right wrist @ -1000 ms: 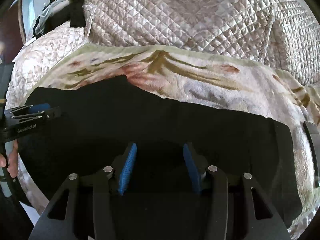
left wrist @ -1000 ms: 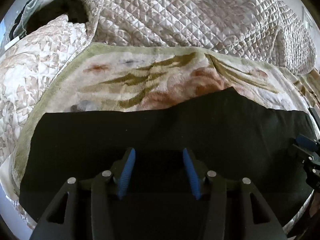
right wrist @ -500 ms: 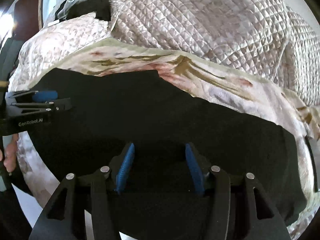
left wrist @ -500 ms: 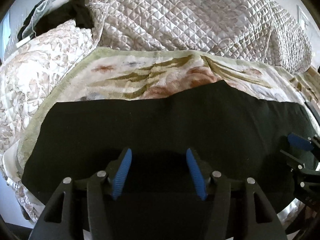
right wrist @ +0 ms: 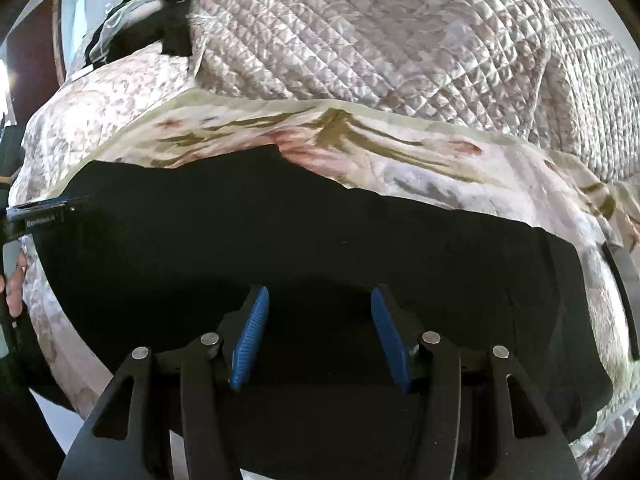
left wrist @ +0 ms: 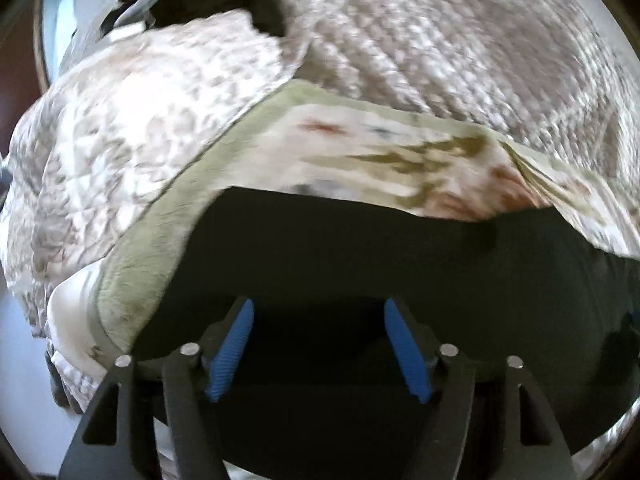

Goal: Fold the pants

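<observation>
One pants [right wrist: 320,240], one blanket [right wrist: 400,160], two quilts [right wrist: 360,40].

left gripper [left wrist: 316,350]: swung toward the left end of the pants [left wrist: 400,280] (view blurred)
right gripper [right wrist: 318,338]: drawn slightly back

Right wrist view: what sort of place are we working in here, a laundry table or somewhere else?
Most likely a bedroom, on a bed. The black pants lie spread on a floral blanket, with a heaped quilted bedspread behind it. No table shows.
</observation>
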Demonstrator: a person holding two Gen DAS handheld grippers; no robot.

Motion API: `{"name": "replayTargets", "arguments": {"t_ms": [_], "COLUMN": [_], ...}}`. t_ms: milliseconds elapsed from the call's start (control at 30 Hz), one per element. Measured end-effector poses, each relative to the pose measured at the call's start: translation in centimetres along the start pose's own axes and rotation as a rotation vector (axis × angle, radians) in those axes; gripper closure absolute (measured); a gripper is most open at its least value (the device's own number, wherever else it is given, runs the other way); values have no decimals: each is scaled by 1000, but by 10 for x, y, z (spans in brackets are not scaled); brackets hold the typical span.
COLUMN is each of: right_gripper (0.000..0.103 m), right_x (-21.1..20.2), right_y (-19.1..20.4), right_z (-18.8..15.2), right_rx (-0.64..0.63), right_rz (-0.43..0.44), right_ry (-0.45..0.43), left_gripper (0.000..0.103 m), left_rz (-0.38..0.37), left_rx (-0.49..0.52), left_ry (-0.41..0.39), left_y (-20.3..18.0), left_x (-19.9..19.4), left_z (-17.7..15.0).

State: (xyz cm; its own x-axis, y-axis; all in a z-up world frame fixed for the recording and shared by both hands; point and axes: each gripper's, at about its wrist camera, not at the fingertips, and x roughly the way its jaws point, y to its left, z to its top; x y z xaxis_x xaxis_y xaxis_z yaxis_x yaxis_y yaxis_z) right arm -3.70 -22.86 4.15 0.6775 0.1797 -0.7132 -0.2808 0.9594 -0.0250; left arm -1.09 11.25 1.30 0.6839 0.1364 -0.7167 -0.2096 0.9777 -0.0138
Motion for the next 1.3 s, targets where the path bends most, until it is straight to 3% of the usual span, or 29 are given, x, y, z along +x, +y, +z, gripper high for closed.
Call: {"name": "replayTargets", "arguments": {"t_ms": [167,300,533,633,700,733,800,867,1000,1133,1300], "right_gripper": [49,49,48,48,47,47,47,47,47,47,47], "right_x": [0,-1,5,5,6,6,6,5,3,-2,-9], "right_y": [1,4,8,7,5,4,3,3,2,0,-2], "right_z": [2,5,5,6,7,7,7,8,8,8,8], "right_rx": [0,-7,-22,-4,6,13,19,19,34,64,76], "right_rz": [9,35,53,66,76,80,86,87,101,116,127], "right_ry": [-2,-16,-6,-8,-9,-9,-8,-8,-8,-15,-35], "left_gripper": [30,30,28,34,49,63,68,81,91,96,96], "left_rz": [119,104,149,140,115,85,88,59,-9,-157,-349], "left_rx": [-62,-151,-98,-99,-88,-82,-61,-79,-161,-266,-242], "left_ry": [-5,-7,-40,-40,-39,-37,-38,-35,-29,-42,-37], "left_y": [41,69,62,60,56,53,48,47,52,55,11], "left_x": [7,11,17,19,21,21,21,20,16,4,-15], "left_z": [11,8,5,7,9,9,10,10,12,14,21]}}
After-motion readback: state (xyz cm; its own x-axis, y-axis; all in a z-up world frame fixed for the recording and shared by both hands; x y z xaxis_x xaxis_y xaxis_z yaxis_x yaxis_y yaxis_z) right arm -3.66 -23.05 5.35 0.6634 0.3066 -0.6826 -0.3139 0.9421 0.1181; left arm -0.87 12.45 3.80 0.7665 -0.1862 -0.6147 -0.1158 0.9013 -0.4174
